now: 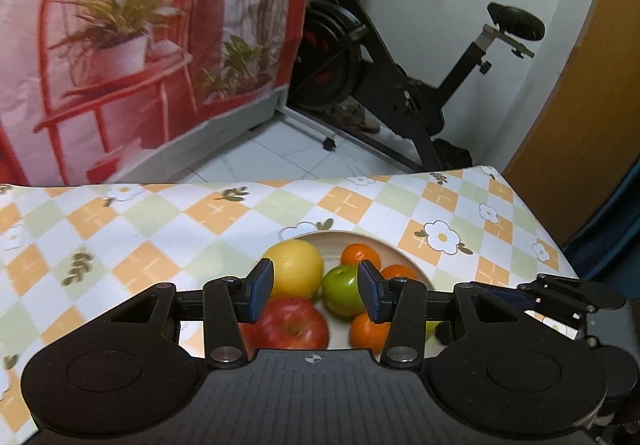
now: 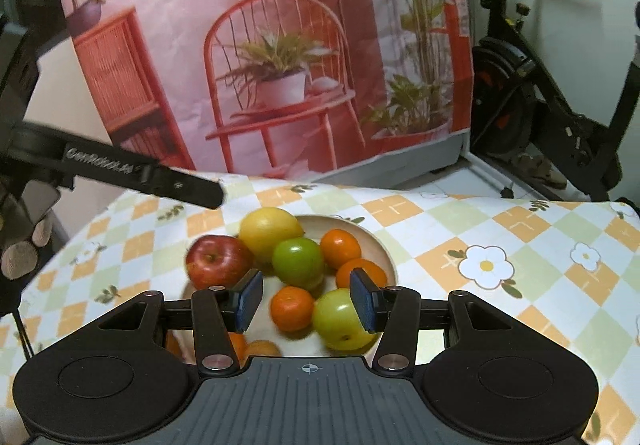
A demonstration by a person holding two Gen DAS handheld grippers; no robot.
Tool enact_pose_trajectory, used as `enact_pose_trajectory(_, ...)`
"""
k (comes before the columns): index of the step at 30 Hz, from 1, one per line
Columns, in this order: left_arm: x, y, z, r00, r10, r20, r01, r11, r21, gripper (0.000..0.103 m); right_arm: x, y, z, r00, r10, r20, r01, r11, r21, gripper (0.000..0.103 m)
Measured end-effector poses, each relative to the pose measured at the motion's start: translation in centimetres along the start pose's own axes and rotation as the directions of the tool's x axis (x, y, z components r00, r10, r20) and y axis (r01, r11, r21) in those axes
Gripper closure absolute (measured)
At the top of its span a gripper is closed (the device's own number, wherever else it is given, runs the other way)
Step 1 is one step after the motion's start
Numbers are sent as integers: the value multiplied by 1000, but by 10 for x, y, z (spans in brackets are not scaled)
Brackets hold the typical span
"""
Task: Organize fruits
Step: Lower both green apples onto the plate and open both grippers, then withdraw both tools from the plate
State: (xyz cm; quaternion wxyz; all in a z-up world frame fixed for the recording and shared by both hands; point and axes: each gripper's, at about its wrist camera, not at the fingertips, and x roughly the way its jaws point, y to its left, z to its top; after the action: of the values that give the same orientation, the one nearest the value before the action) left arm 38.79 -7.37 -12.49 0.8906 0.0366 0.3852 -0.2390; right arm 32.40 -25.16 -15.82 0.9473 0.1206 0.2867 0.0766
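A pale plate (image 1: 329, 240) on the checked tablecloth holds a yellow fruit (image 1: 297, 268), a red apple (image 1: 295, 325), a green apple (image 1: 343, 291) and several oranges (image 1: 360, 255). My left gripper (image 1: 316, 293) hovers above this pile, open, with nothing between its blue pads. In the right wrist view the same plate (image 2: 320, 224) shows the red apple (image 2: 218, 259), the yellow fruit (image 2: 270, 231), two green apples (image 2: 298, 260) and oranges (image 2: 292, 307). My right gripper (image 2: 306, 303) hangs over it, open and empty. The other gripper's finger (image 2: 180, 187) reaches in from the left.
The tablecloth (image 1: 120, 237) covers the table to its far edge. Behind it hangs a printed backdrop (image 2: 280, 65) of a red chair and plants. An exercise bike (image 1: 380, 65) stands on the tiled floor at the back right. A wooden door (image 1: 592, 93) is at the right.
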Motion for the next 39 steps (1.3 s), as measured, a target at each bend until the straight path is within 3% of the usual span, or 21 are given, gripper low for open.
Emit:
enact_pose_trajectory(8, -54, 18, -29, 997, 49, 58, -48, 999, -23, 54, -26, 30, -19, 999, -20, 37, 19, 1000, 22, 57)
enact_pose_trajectory(20, -86, 52, -76, 992, 124, 18, -122, 990, -76, 54, -26, 68, -43, 999, 20, -25, -19, 999, 49, 54)
enact_pose_trajectory(28, -75, 56, -99, 998, 63, -24, -65, 995, -75, 54, -14, 92, -48, 993, 34, -111, -33, 999, 6, 53)
enact_pose_trajectory(34, -73, 61, -118, 999, 15, -48, -20, 994, -103, 54, -5, 112, -53, 977, 44, -208, -63, 995, -82, 52)
enact_pose_trajectory(39, -70, 76, -131, 997, -14, -70, 1, 985, -175, 57, 3, 128, -57, 964, 56, -262, -97, 984, -150, 52)
